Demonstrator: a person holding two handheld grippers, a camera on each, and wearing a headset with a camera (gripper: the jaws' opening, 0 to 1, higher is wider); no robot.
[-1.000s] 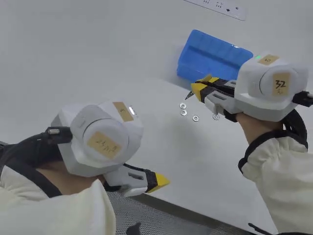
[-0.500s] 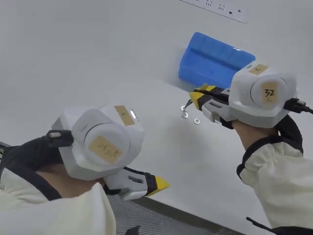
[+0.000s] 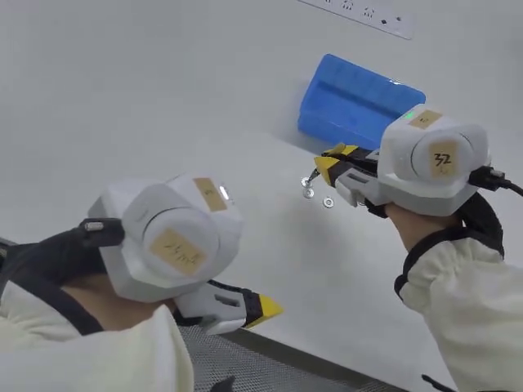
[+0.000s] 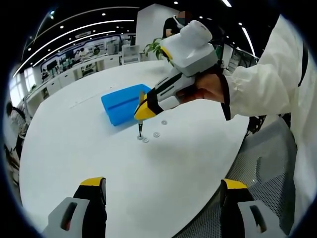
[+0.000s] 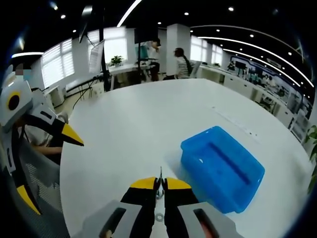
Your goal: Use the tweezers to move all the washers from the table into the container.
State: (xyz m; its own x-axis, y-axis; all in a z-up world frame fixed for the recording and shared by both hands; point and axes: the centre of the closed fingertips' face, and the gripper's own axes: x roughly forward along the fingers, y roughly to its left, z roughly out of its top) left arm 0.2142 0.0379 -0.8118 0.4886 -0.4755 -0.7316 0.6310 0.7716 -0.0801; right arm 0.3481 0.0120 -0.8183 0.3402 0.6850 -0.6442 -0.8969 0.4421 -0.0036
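My right gripper point(image 3: 330, 161) is shut on thin metal tweezers point(image 3: 312, 175), which point down at the table. Their tip touches the farthest of a small cluster of steel washers point(image 3: 308, 193) on the white table point(image 3: 245, 212). Another washer point(image 3: 328, 202) lies just to the right. The blue container point(image 3: 359, 102) stands open right behind the washers. In the left gripper view the tweezers point(image 4: 140, 130) meet the washers point(image 4: 145, 140) in front of the container point(image 4: 121, 103). My left gripper point(image 4: 163, 182) is open and empty near the table's front edge. The right gripper point(image 5: 159, 184) pinches the tweezers point(image 5: 160, 174) beside the container point(image 5: 223, 168).
The table's front edge point(image 3: 327, 359) runs close under my left gripper point(image 3: 265, 308), with a grey mesh chair seat point(image 3: 245, 359) below it. A power strip point(image 3: 368, 12) sits at the far side. People and desks stand far off in the room.
My right gripper has moved a little left and down, bringing the tweezers' tip from above the washers onto the farthest one. The left gripper has stayed put.
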